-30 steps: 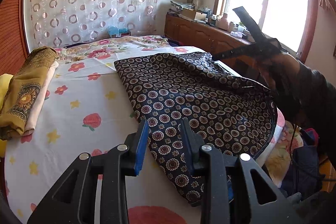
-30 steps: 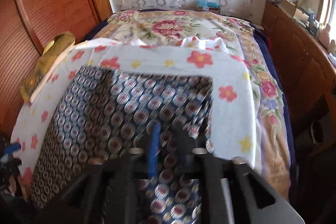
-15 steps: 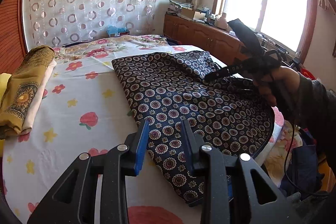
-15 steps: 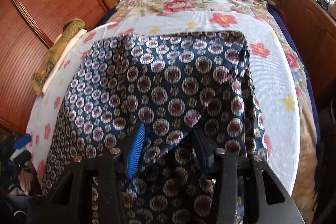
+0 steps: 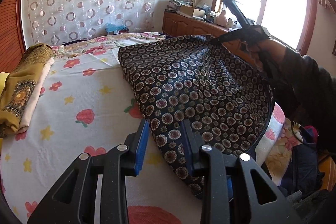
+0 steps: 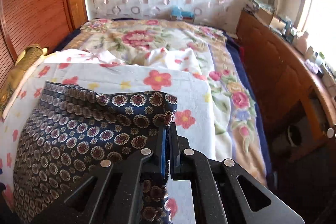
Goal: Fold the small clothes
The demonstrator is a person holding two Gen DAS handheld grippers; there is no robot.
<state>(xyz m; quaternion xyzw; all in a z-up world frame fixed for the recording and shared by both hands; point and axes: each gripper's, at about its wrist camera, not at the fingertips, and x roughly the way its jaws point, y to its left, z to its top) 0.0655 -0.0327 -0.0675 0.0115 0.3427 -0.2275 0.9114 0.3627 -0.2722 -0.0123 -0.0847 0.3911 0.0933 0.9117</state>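
The right gripper (image 6: 167, 132) is pinched tight on the far right corner of the dark navy garment printed with round medallion flowers (image 6: 84, 135), its black jaws drawn together with only cloth between the blue pads, and that corner is raised off the white bedsheet strewn with red flowers and yellow stars (image 6: 189, 89). In the left wrist view the same gripper (image 5: 212, 41) shows at the upper right, carrying the cloth's far edge so that the garment (image 5: 199, 93) slopes down from it toward the near side of the bed. The left gripper (image 5: 164, 135) hovers with its jaws well parted and nothing between them, just above the garment's near left edge, which runs under the gap and on toward the lower right. The garment's long axis lies from that near edge away to the lifted corner, so the fold would likely carry the raised end toward the left gripper, which is the nearer one to the free hem. A folded ochre cloth with a sunflower pattern (image 5: 19, 89) rests well apart at the sheet's left side.
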